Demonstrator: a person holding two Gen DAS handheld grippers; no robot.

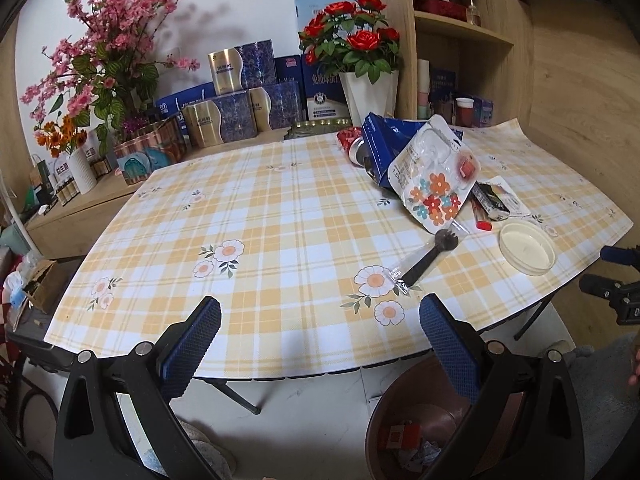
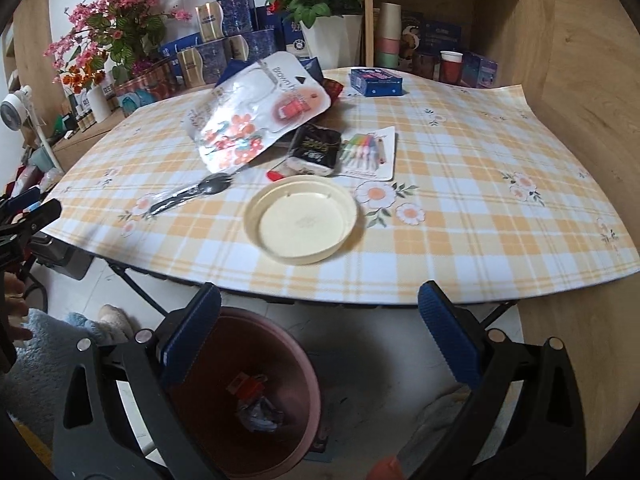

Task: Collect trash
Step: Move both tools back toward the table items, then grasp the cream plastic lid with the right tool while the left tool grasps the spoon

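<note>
Trash lies on the tabletop [image 2: 480,168] toward its right side: floral plastic package [image 2: 256,120], wrapped black spork [image 2: 192,194], cream lid [image 2: 300,220] near the front edge. Bin [image 2: 248,392] stands on the floor below that edge, scraps inside. Left gripper [image 1: 320,344] and right gripper [image 2: 320,340] both spread wide, holding nothing.

Bright, sharp; fisheye-warped, dark corners.

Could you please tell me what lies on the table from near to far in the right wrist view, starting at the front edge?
Round plastic lid → black spork in its wrapper → black sachet → flowered blister pack → blue box.
</note>
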